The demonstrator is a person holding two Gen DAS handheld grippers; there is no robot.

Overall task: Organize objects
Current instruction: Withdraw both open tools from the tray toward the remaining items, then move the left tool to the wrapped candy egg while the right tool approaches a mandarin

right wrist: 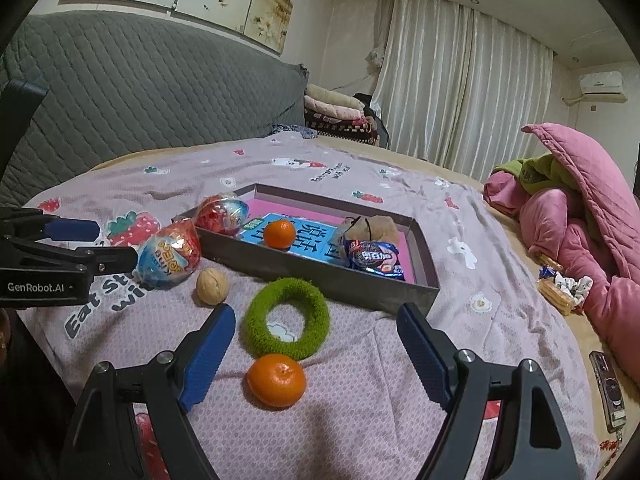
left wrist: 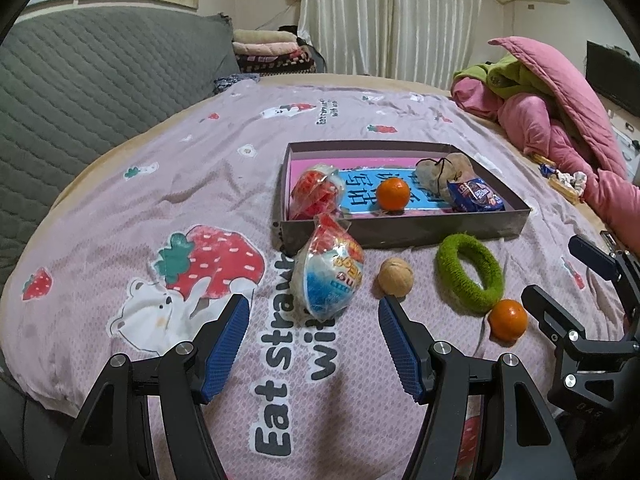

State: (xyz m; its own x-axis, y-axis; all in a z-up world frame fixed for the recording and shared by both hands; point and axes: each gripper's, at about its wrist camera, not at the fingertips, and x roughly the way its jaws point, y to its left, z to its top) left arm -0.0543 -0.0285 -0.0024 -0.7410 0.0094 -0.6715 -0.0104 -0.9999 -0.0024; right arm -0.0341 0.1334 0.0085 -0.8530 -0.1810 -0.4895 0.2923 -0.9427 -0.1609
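Observation:
A dark shallow box on the bed holds a wrapped toy egg, an orange, a beige pouch and a blue snack packet. In front lie a second wrapped egg, a walnut, a green fuzzy ring and another orange. My left gripper is open just before the second egg. My right gripper is open around the near orange.
A pink quilt pile and snack wrappers lie at the right. A phone lies near the bed's right edge. A grey quilted headboard stands at the left, with folded blankets behind.

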